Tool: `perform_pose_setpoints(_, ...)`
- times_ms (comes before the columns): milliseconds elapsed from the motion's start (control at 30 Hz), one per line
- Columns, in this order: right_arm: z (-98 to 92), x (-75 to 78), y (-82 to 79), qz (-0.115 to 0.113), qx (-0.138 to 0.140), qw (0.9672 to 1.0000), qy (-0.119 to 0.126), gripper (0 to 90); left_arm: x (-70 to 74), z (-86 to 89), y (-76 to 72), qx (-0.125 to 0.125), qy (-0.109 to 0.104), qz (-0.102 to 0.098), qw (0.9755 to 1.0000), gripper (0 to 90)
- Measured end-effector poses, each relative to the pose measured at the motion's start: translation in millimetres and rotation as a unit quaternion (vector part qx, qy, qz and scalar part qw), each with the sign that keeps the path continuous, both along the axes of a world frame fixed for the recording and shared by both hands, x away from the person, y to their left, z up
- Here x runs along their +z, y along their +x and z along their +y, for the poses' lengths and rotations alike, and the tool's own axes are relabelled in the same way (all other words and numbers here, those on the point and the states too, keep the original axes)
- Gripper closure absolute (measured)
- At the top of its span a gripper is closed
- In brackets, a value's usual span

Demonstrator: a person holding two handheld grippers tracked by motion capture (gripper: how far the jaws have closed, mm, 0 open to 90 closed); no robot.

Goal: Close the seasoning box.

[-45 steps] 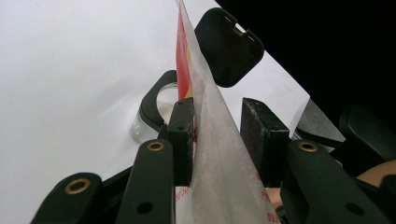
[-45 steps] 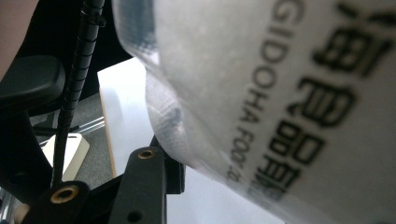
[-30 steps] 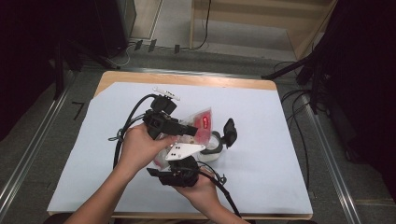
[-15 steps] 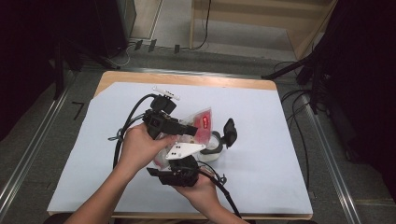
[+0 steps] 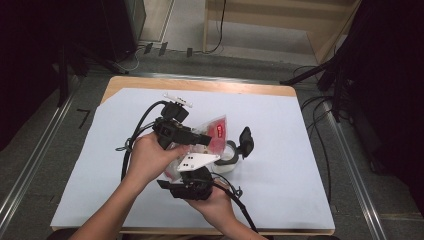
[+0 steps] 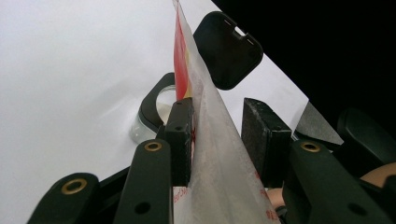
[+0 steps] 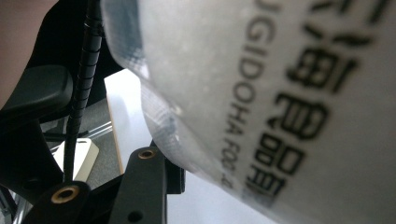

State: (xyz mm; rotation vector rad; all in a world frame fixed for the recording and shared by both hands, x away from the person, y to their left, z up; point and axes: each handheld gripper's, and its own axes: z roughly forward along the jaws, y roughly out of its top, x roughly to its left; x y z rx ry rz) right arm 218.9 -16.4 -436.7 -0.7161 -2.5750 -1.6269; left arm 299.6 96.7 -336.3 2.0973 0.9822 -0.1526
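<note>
1. In the left gripper view, the left gripper (image 6: 219, 135) has its 2 fingers (image 6: 181, 140) partly apart, and the sealed plastic pouch (image 6: 212, 154) stands edge-on in the gap. The pouch lies against the left-hand finger pad; whether the right-hand pad touches it I cannot tell.
2. From that gap the pouch runs up and away to a red-printed top end.
3. Beyond those fingers, to the left of the pouch, a clear jar with a black rim (image 6: 154, 109) sits on the table. Its black hinged lid (image 6: 229, 49) stands flipped up, farther off and to the right of the pouch edge.
4. In the right gripper view, the pouch (image 7: 280, 93) hangs very close over the right gripper, its translucent face printed with dark letters. 1 black finger (image 7: 144, 186) shows under the pouch's lower edge; whether this pair grips the pouch I cannot tell.
5. In the high view, the left gripper (image 5: 202, 140) points toward the jar (image 5: 227, 155), with the pouch (image 5: 212, 132) passing between its fingers, red end toward the far side.
6. The right gripper (image 5: 192, 182) sits just nearer the person, its grey three-cornered plate on top, under the pouch's near end.
7. Each gripper is held in a hand, above the white sheet covering the table (image 5: 300, 150).
</note>
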Motion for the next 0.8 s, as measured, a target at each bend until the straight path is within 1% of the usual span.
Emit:
perform_pose_setpoints(167,0.3,0.6,-0.5,-0.002,0.000,1.0000,0.001,63.5,1.3,0.1,-1.1,0.001,-0.001,-0.002,1.0000,65.0)
perform_pose_setpoints(267,0.2,2.0,-1.1,-0.008,0.002,1.0000,0.000,63.4,3.3,0.4,-2.6,0.000,0.000,-0.005,1.0000,65.0)
perform_pose_setpoints(433,0.3,3.0,-1.8,-0.010,0.002,0.9999,0.000,63.4,4.4,0.3,-3.5,0.000,-0.001,-0.010,1.0000,65.0)
perform_pose_setpoints(467,0.2,3.1,-1.8,-0.013,0.002,0.9999,0.000,63.4,5.1,0.3,-3.8,-0.001,0.002,-0.011,0.9999,65.0)
perform_pose_setpoints(733,0.2,3.8,-2.8,-0.013,0.002,0.9999,0.001,63.4,5.5,-0.7,-4.8,-0.001,-0.003,-0.012,0.9999,65.1)
perform_pose_setpoints(800,0.7,3.3,-2.7,-0.010,0.004,0.9999,0.002,63.3,5.1,-0.6,-4.6,-0.001,0.005,-0.013,0.9999,65.2)
